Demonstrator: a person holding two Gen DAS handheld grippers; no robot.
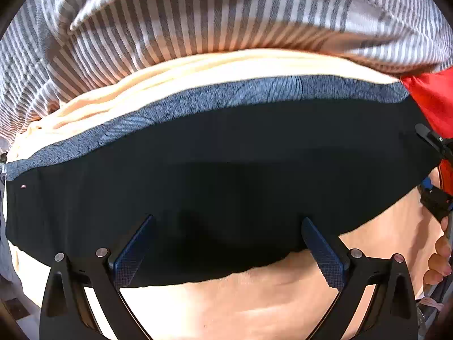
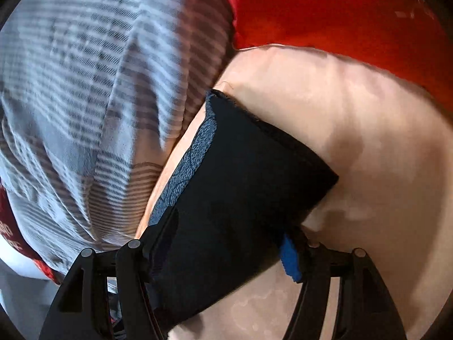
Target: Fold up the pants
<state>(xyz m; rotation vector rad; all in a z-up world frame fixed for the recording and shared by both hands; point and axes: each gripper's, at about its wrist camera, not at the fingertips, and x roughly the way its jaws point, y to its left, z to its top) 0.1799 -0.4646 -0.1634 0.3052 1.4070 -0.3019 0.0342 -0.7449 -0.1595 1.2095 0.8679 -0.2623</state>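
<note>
striped cloth (image 2: pixel 85 107): smeared by blur, pattern unclear.
right gripper (image 2: pixel 223 252): pads mostly covered by the black pants (image 2: pixel 240 198); contact perhaps, cannot tell.
red fabric (image 1: pixel 433 99): cut off at the frame edge.
hand (image 1: pixel 438 260): only fingertips show.

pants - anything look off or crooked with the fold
Slightly. The black pants are folded unevenly: a strip of blue-grey lining shows along the far edge instead of being covered. In the right wrist view the cut end looks frayed. Nothing spilled.
</note>
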